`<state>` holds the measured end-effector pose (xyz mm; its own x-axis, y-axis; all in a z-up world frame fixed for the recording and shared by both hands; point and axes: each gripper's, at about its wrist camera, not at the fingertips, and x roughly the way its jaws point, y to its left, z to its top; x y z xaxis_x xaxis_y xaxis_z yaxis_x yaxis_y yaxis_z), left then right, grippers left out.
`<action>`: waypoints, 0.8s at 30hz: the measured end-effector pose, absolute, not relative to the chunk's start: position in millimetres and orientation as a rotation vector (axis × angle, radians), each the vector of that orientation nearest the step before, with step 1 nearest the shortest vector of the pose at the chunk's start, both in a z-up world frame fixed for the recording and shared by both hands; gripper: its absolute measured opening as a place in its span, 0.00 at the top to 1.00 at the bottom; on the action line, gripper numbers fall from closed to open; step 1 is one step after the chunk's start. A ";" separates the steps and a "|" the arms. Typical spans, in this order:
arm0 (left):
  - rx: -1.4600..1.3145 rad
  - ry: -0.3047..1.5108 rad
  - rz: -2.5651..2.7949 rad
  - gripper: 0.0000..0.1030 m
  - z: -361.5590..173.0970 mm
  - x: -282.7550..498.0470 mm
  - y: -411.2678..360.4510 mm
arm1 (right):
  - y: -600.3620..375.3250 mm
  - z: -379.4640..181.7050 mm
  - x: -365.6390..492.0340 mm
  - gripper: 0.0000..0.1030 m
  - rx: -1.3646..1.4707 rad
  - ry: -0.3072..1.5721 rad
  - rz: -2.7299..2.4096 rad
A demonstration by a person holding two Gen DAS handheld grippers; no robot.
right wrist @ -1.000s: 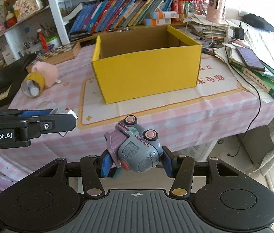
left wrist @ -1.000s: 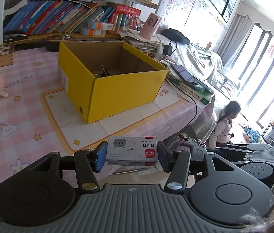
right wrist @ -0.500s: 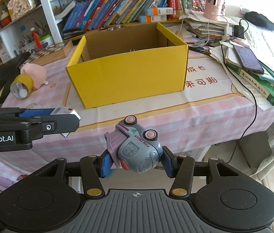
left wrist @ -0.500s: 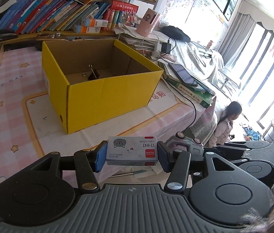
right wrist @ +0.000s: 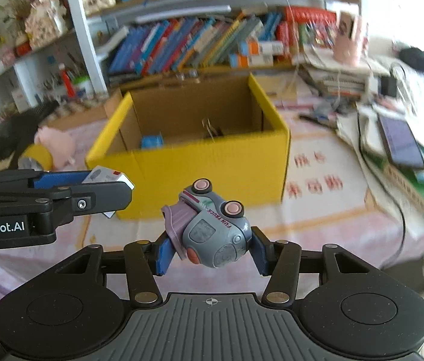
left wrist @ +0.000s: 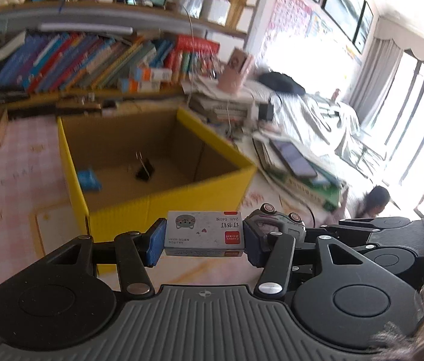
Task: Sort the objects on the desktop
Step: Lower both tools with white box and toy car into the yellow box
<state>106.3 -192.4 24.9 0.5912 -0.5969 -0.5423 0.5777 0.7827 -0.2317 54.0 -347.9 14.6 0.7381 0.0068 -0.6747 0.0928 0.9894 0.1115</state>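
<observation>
**Two loaded grippers closing on one box: where it could slip**

The bench [right wrist: 326,210], under a pink checked cloth, carries the yellow box [right wrist: 212,177] near its middle, open at the top. Stacked papers and a phone crowd its right side, and a pink plush toy [right wrist: 54,146] and a tape roll [right wrist: 36,158] lie to the box's left. Inside the box a black binder clip [left wrist: 145,173] and a small blue item [left wrist: 88,180] already rest on the floor.

The right gripper [right wrist: 210,254] has its fingers clamped on a grey toy truck [right wrist: 212,231], held tilted with its pink wheels up, in the air short of the box's front wall. The truck is rounded and gripped low on its body, so a jolt could roll it out of the pads; released where it hangs now, it would land on the cloth near the bench edge, not in the box.

The left gripper [left wrist: 203,242] has its fingers closed on the two ends of a staple box [left wrist: 204,233], also in the air in front of the yellow wall. That flat-sided hold looks secure.

The likelier trouble is crowding. Both grippers hang near each other and face the same opening, so they could knock together above the rim. Either load carried too low could catch the cardboard front wall and shove the light box backward. Both views are motion-blurred, so how far each load clears the rim cannot be told.
</observation>
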 end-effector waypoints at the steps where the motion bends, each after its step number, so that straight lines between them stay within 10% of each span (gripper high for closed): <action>1: -0.033 0.630 -0.674 0.51 28.4 109.2 -193.6 | -349.8 18.4 58.6 0.49 0.132 0.725 -0.035; 24: 0.094 0.628 -0.526 0.51 37.4 229.8 -226.9 | -356.3 17.1 205.6 0.49 -0.276 0.703 0.236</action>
<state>229.8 -226.9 37.4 0.6832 -0.4400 -0.5828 0.4960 0.8653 -0.0719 205.6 -356.3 17.1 0.7393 0.1202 -0.6626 -0.3043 0.9374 -0.1695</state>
